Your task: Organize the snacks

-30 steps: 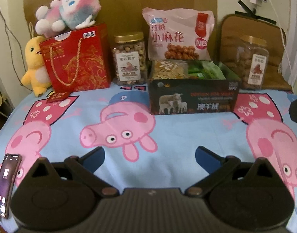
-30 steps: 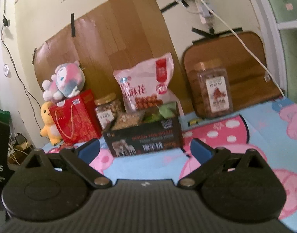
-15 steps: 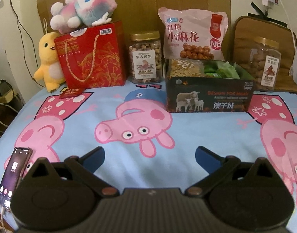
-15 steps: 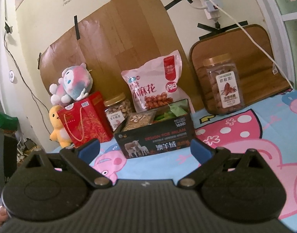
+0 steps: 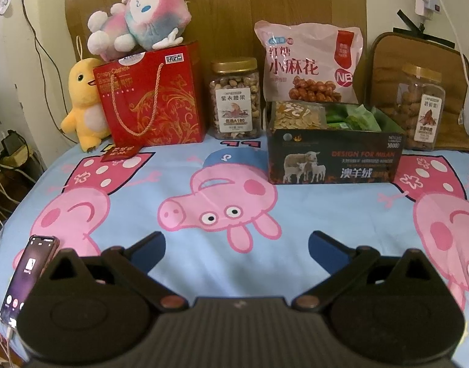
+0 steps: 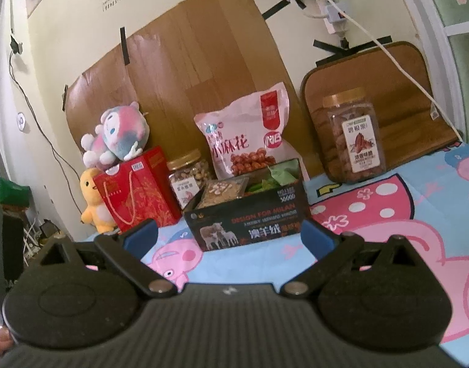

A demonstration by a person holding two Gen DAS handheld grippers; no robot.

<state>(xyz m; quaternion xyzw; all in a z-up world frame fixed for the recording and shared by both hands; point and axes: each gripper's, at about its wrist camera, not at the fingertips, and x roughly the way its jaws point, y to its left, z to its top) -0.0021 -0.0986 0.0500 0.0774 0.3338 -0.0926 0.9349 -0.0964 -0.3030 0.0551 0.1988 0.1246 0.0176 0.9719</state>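
A pig-print sheet (image 5: 234, 276) is covering the surface, with a wooden board (image 5: 222, 15) standing behind. Ahead of the left gripper (image 5: 236, 247), from left to right, a red bag (image 5: 151, 101), a nut jar (image 5: 236, 99), a pink snack bag (image 5: 309, 64), a black box (image 5: 334, 161) and a second jar (image 5: 421, 107) are lining the back. Both the left gripper and the right gripper (image 6: 228, 233) are hovering wide open, gripping nothing. The box is sitting straight ahead of the right gripper.

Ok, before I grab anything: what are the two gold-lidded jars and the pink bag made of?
Both jars, the nut jar and the jar on the right, look like clear rigid plastic: contents show through, with paper labels. The lids look gold, metal or plastic. The pink bag looks like glossy, crinkled plastic film.
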